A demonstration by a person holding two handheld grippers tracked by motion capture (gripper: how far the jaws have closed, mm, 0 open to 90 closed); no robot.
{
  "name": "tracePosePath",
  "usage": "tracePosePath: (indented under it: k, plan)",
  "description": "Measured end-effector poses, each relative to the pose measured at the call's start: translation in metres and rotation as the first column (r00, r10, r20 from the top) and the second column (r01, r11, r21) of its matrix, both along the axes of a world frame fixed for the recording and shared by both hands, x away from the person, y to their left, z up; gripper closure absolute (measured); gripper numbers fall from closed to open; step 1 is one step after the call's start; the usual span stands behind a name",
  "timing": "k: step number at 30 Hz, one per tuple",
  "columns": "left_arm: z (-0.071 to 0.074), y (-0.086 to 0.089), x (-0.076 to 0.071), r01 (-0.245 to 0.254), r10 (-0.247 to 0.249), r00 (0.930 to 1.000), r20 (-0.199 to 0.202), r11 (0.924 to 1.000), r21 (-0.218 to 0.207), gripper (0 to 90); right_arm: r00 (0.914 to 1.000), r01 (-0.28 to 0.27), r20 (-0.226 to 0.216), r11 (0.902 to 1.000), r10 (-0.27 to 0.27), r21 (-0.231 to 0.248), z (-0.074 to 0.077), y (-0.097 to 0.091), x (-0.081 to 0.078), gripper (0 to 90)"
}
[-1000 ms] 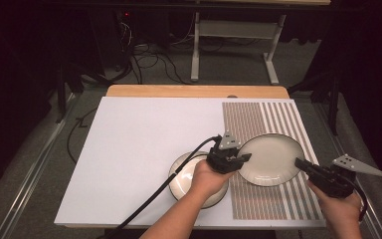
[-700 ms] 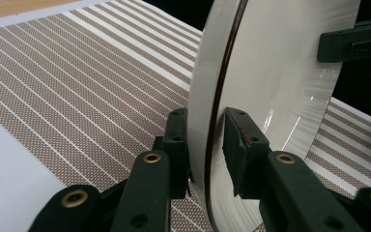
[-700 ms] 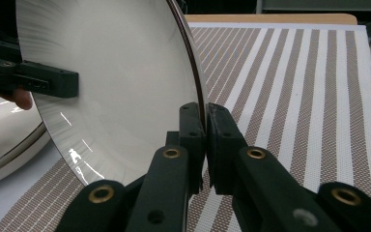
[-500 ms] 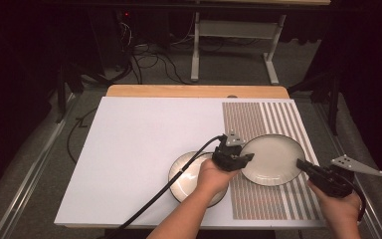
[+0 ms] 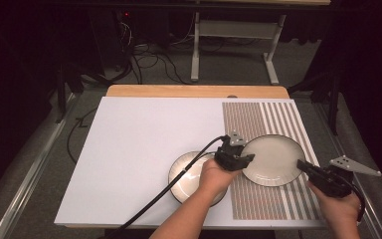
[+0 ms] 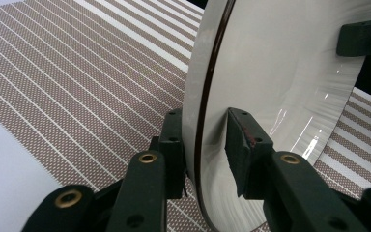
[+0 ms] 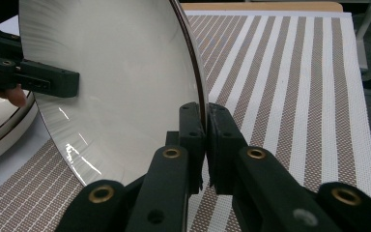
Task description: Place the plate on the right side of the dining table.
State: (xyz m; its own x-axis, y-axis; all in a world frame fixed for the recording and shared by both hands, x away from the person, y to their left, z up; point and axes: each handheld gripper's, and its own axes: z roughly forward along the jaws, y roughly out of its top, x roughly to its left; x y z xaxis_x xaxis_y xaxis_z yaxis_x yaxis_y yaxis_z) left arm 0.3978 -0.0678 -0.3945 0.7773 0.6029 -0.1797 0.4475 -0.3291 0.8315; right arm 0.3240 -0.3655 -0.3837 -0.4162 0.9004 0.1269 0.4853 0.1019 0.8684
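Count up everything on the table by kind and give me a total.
Plates: 2, the plate on the striped mat and the plate on the white tabletop
Striped mats: 1
Grippers: 2, the left gripper and the right gripper
Total: 5

Left gripper (image 5: 246, 160) sits mid-table on a forearm reaching in from the near edge, jaws just easing apart. Right gripper (image 5: 302, 166) at the near right, wrist low, jaws clamped tight.

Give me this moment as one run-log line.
left gripper: jaws just opening, plate rim between them | right gripper: shut on plate rim | plate: over striped mat | second plate: on table
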Motion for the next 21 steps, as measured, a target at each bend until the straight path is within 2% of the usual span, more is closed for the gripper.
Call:
tracePosePath:
  k: [4,5,7,11,12,14,16,17,18,21]
  plan:
    - [0.0,-0.002,0.0,-0.017,0.017,0.9998,0.004,0.9998,0.004,68.3,1.0,0.0,-0.004,1.0,0.0,0.003,-0.001,-0.001,0.001,87.9]
    - [0.001,-0.002,-0.001,-0.036,0.036,0.9992,0.018,0.9993,0.001,65.8,1.0,0.001,-0.003,1.0,-0.001,0.0,-0.001,0.0,0.001,87.8]
    - [0.002,-0.001,-0.001,-0.036,0.036,0.9992,0.016,0.9993,-0.006,58.0,1.0,0.002,0.0,1.0,-0.002,-0.004,0.0,0.0,0.001,87.8]
    - [0.01,0.007,-0.004,-0.042,0.043,0.9982,0.042,0.999,-0.016,51.1,1.0,0.006,0.001,0.9999,-0.006,-0.009,0.0,0.001,0.001,87.7]
    - [0.012,0.014,-0.007,-0.05,0.052,0.997,0.056,0.9979,-0.04,49.9,1.0,0.009,0.0,0.9999,-0.009,-0.009,0.0,0.001,0.001,87.6]
    - [0.012,0.018,-0.009,-0.052,0.055,0.9965,0.063,0.9975,-0.048,48.3,0.9999,0.01,-0.001,0.9999,-0.01,-0.01,0.0,0.001,0.001,87.5]
    - [0.013,0.027,-0.012,-0.055,0.059,0.995,0.081,0.9971,-0.052,42.5,0.9999,0.01,-0.003,0.9999,-0.01,-0.007,-0.001,0.0,0.002,87.5]
    - [0.014,0.036,-0.016,-0.062,0.067,0.9929,0.098,0.9965,-0.056,40.8,0.9999,0.012,-0.005,0.9999,-0.012,-0.007,-0.001,0.0,0.002,87.5]
    - [0.014,0.036,-0.016,-0.062,0.067,0.9929,0.098,0.9965,-0.056,38.8,0.9999,0.012,-0.005,0.9999,-0.012,-0.007,-0.001,0.0,0.002,87.5]
    - [0.014,0.059,-0.022,-0.08,0.089,0.9885,0.122,0.9939,-0.076,33.9,0.9998,0.018,-0.002,0.9997,-0.018,-0.014,0.0,0.002,0.001,87.5]
